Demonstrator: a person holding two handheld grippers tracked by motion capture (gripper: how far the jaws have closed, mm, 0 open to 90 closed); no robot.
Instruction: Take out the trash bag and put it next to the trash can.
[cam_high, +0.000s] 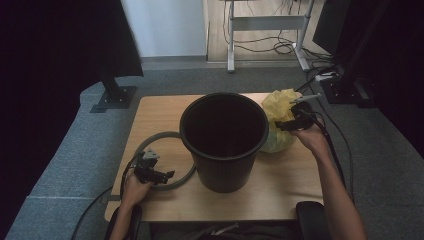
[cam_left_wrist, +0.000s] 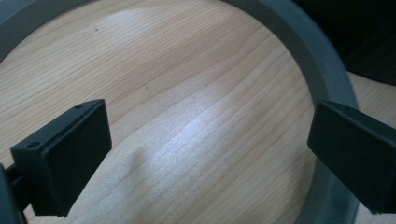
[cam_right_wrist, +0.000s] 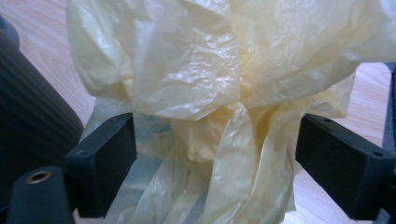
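Right claw (cam_right_wrist: 215, 168) wide open, straddling knotted neck of yellow plastic bag (cam_right_wrist: 196, 70); close low on knot. Left claw (cam_left_wrist: 205, 154) wide open, empty, over grey ring (cam_left_wrist: 322, 79) beside black bin (cam_high: 223, 140).

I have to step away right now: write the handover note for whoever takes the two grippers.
Left gripper: open, low over the grey ring lying flat on the table, left of the bin; nothing held.
Right gripper: open, jaws either side of the bunched neck of the yellow bag, not yet closed on it.
Black bin: upright mid-table, no liner in it; the bag sits on the table to its right, the ring partly behind its base.
Done: both grippers positioned.
Left, probably: grip the bag, get it into the bin, then fit the ring on the rim.
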